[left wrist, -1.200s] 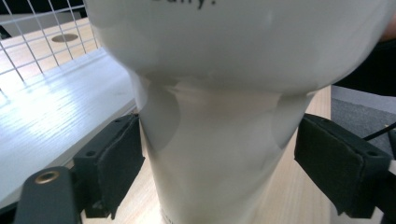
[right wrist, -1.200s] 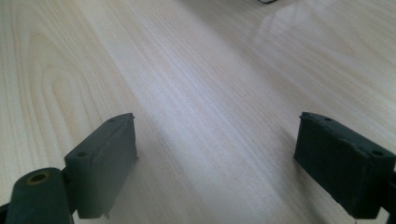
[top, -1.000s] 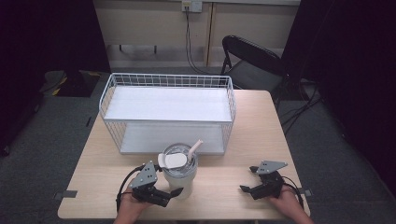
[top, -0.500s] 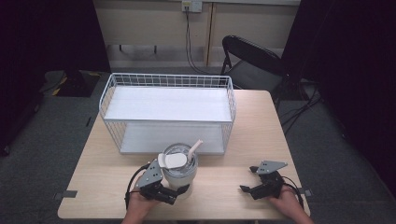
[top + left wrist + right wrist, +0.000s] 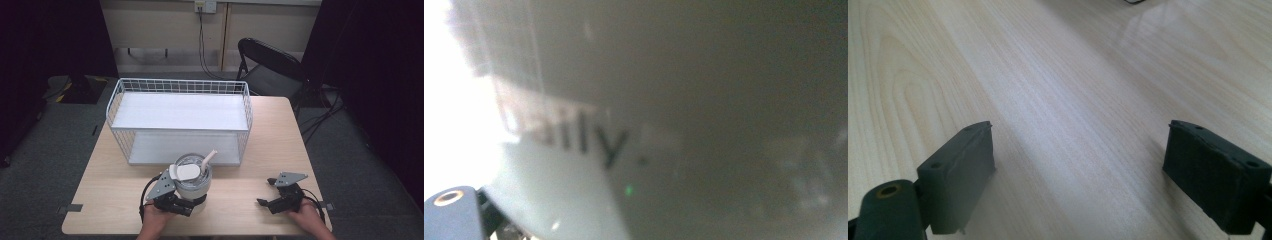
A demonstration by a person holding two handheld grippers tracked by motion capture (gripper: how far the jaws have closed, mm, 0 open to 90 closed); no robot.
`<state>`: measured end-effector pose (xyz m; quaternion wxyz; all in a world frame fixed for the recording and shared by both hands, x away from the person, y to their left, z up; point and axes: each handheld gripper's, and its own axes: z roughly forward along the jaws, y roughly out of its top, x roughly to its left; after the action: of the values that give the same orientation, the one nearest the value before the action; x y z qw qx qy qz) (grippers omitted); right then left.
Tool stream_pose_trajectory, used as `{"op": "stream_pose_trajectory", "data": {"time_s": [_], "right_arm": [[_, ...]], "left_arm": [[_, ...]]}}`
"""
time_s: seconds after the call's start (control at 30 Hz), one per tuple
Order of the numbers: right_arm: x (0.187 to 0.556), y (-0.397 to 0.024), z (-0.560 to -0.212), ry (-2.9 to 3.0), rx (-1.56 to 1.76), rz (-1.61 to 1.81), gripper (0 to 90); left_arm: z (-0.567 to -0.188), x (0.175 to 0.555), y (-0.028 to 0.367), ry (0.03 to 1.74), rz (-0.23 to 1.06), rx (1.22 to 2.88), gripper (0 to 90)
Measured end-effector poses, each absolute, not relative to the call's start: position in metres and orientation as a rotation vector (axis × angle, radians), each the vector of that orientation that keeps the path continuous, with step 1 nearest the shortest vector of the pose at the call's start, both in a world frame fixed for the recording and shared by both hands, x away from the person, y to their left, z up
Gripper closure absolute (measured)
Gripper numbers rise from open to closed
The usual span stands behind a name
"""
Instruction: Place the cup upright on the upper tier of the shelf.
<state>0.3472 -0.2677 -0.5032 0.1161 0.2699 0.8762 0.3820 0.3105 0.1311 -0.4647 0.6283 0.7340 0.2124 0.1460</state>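
A grey lidded cup (image 5: 192, 181) with a white straw stands on the table just in front of the wire basket. My left gripper (image 5: 189, 205) is pushed up against its near side, jaws spread wide on either side of the lower part. In the left gripper view the cup's wall (image 5: 684, 100) with dark lettering is blurred and very close. My right gripper (image 5: 264, 193) rests low over bare wood at the front right, open with nothing between its jaws (image 5: 1078, 165).
A white wire basket (image 5: 180, 83) with two shelves stands across the back half of the wooden table (image 5: 110, 200). A black folding chair (image 5: 270, 65) is behind the table's far right corner. Dark floor surrounds the table.
My left gripper has slid forward and to the right, up to the cup, so its jaws now flank the base. The right gripper and the cup have stayed where they were.
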Motion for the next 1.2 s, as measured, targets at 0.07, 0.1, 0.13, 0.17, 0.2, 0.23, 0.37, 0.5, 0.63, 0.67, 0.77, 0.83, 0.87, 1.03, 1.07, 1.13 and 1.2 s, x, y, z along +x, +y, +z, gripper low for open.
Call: {"op": "stream_pose_trajectory", "data": {"time_s": [0.07,0.1,0.13,0.17,0.2,0.23,0.37,0.5,0.63,0.67,0.77,0.83,0.87,1.03,1.07,1.13,1.2], "right_arm": [[0.347,-0.268,-0.503,2.567,0.79,1.119,12.3],[0.347,-0.268,-0.503,2.567,0.79,1.119,12.3],[0.347,-0.268,-0.503,2.567,0.79,1.119,12.3],[0.347,-0.268,-0.503,2.567,0.79,1.119,12.3],[0.347,-0.268,-0.503,2.566,0.791,1.119,12.3],[0.347,-0.268,-0.503,2.567,0.79,1.119,12.3],[0.347,-0.268,-0.503,2.567,0.79,1.119,12.3],[0.347,-0.268,-0.503,2.566,0.79,1.119,12.3],[0.347,-0.268,-0.503,2.567,0.79,1.119,12.3],[0.347,-0.268,-0.503,2.567,0.791,1.119,12.2],[0.347,-0.268,-0.503,2.567,0.79,1.119,12.3],[0.347,-0.268,-0.503,2.567,0.791,1.119,12.3],[0.347,-0.268,-0.503,2.567,0.79,1.119,12.3],[0.347,-0.268,-0.503,2.567,0.791,1.119,12.3],[0.347,-0.268,-0.503,2.567,0.79,1.119,12.3],[0.347,-0.268,-0.503,2.567,0.791,1.119,12.3],[0.347,-0.268,-0.503,2.567,0.79,1.119,12.3]], "left_arm": [[-0.465,0.309,0.131,0.494,0.345,1.678,8.2],[-0.464,0.309,0.131,0.491,0.353,1.68,8.2],[-0.464,0.309,0.131,0.491,0.353,1.68,8.3],[-0.464,0.309,0.131,0.489,0.35,1.683,8.3],[-0.464,0.308,0.131,0.489,0.344,1.681,8.3],[-0.464,0.308,0.131,0.489,0.341,1.683,8.4],[-0.458,0.309,0.133,0.495,0.333,1.654,8.4],[-0.454,0.31,0.138,0.506,0.323,1.626,8.4],[-0.448,0.311,0.142,0.498,0.344,1.635,8.4],[-0.448,0.311,0.142,0.498,0.344,1.635,8.3],[-0.442,0.311,0.145,0.502,0.336,1.633,8.3],[-0.437,0.311,0.149,0.497,0.342,1.63,8.3],[-0.436,0.311,0.15,0.499,0.337,1.625,8.3],[-0.428,0.312,0.156,0.496,0.36,1.62,8.3],[-0.426,0.312,0.158,0.501,0.352,1.618,8.3],[-0.423,0.312,0.16,0.503,0.362,1.622,8.3],[-0.42,0.312,0.163,0.511,0.36,1.614,8.3]]}}
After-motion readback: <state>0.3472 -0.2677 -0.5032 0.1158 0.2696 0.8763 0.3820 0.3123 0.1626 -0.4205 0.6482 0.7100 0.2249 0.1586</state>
